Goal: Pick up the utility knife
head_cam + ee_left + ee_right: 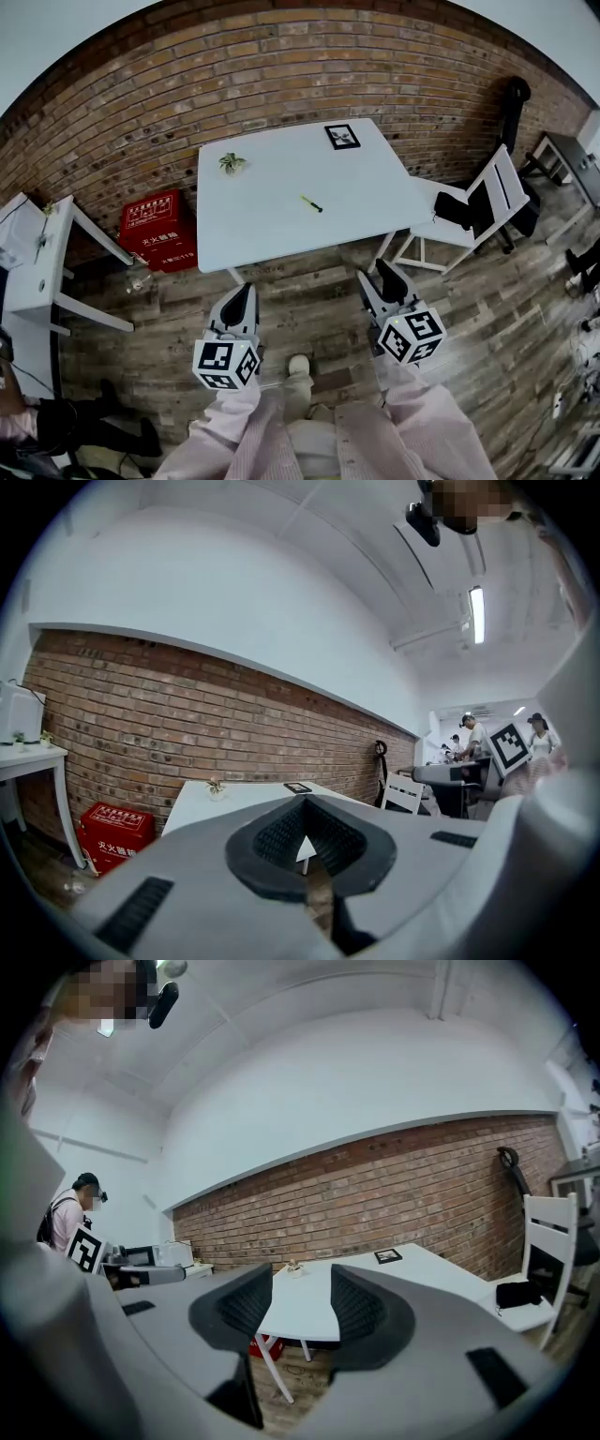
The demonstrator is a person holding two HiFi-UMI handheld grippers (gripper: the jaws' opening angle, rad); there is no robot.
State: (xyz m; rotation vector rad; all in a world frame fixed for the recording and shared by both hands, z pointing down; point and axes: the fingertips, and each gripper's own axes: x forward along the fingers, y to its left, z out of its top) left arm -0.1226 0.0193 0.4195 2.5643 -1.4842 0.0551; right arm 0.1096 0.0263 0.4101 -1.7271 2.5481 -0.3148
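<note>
The utility knife (310, 203), small with a yellow-green and black body, lies near the middle of the white table (272, 216). Both grippers hover over the wooden floor on the near side of the table, well short of the knife. My left gripper (246, 291) is shut, its tips meeting with nothing between them (305, 803). My right gripper (380, 278) is open, with an empty gap between its pads (302, 1302), and the table (422, 1265) lies ahead of it. The knife is too small to make out in either gripper view.
A small potted plant (232, 163) and a framed marker card (342, 136) sit at the table's far side. A red box (155, 230) stands by the brick wall, a white chair (469, 220) stands right of the table, and a white side table (37, 272) stands left. People stand in the background (469, 733).
</note>
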